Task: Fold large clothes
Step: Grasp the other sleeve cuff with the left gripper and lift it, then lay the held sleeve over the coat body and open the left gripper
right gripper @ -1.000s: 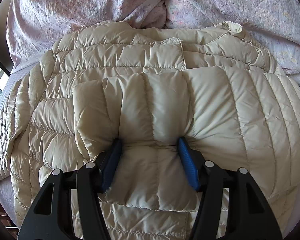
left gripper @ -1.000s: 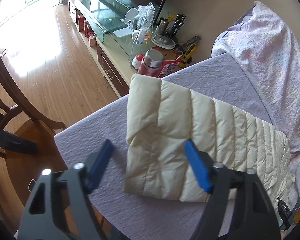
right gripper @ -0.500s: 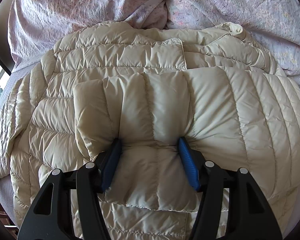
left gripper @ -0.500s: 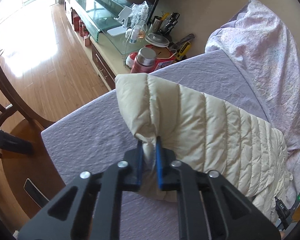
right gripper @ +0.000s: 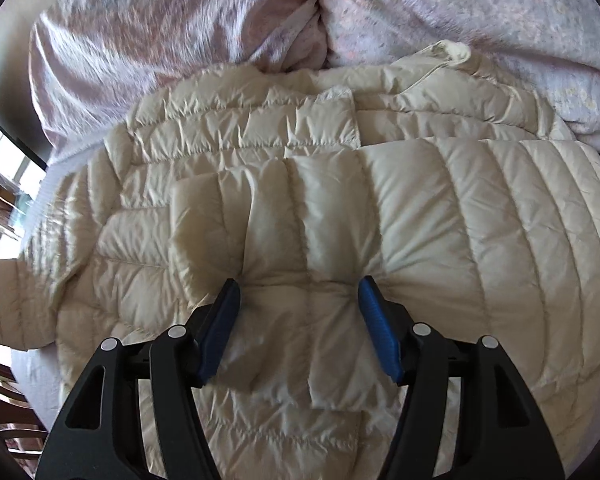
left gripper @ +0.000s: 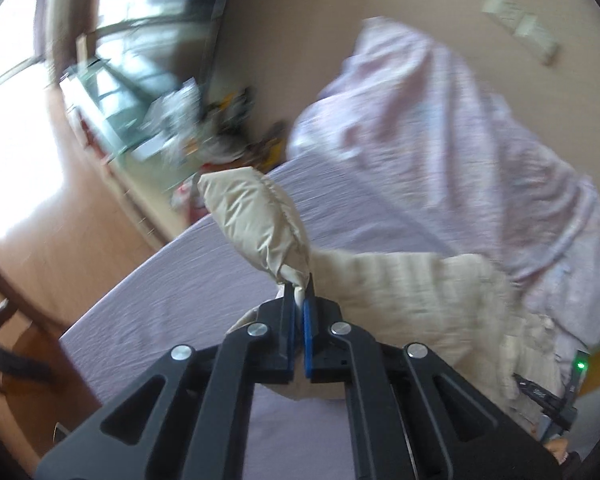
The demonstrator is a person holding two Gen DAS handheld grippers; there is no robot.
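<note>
A cream puffer jacket [right gripper: 380,220] lies spread on a lilac-sheeted bed [left gripper: 172,292]. The left gripper [left gripper: 299,300] pinches the jacket's sleeve end tightly, lifting it. The right gripper [right gripper: 300,312] presses down, jaws spread across a folded sleeve.

Black skeletal hand-held gripper [left gripper: 300,300] frames, blue finger pads [right gripper: 374,328], silver screw heads.

Cream quilted jacket [right gripper: 420,216], seemingly lilac sheet [left gripper: 204,296]
</note>
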